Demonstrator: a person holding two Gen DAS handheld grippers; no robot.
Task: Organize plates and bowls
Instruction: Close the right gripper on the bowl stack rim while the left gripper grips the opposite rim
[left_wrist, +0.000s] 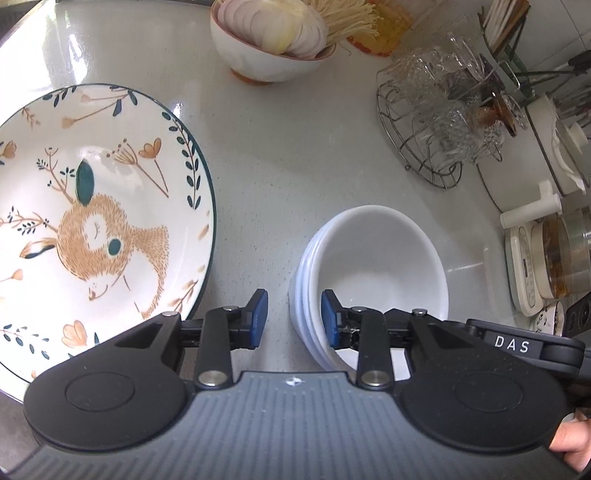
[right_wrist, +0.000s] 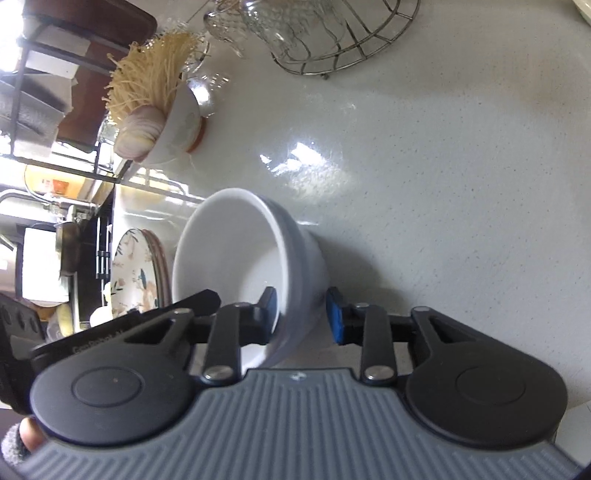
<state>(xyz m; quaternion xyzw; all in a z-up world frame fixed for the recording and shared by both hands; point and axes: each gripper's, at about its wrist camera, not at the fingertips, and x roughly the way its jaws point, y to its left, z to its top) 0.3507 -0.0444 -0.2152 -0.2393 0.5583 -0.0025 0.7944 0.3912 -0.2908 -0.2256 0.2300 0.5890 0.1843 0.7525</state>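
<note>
Only the left wrist view shows the deer-patterned plate (left_wrist: 99, 221) face-on. Both the left gripper (left_wrist: 294, 319) and the right gripper (right_wrist: 301, 315) angle downward, each narrowly parted and straddling the rim of the stacked white bowls (left_wrist: 373, 273) without gripping.

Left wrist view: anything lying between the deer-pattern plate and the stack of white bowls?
Only bare grey countertop between deer-pattern plate and stack of white bowls, in the left wrist view.

Counted on countertop (left_wrist: 295, 155): one stack of white bowls (left_wrist: 376, 266), three rims discerned. One deer-pattern plate (left_wrist: 99, 221) seen from left wrist; stacked plates beneath noted from right wrist, number undetermined. One food-filled bowl (left_wrist: 266, 40). One wire rack (left_wrist: 417, 147).
</note>
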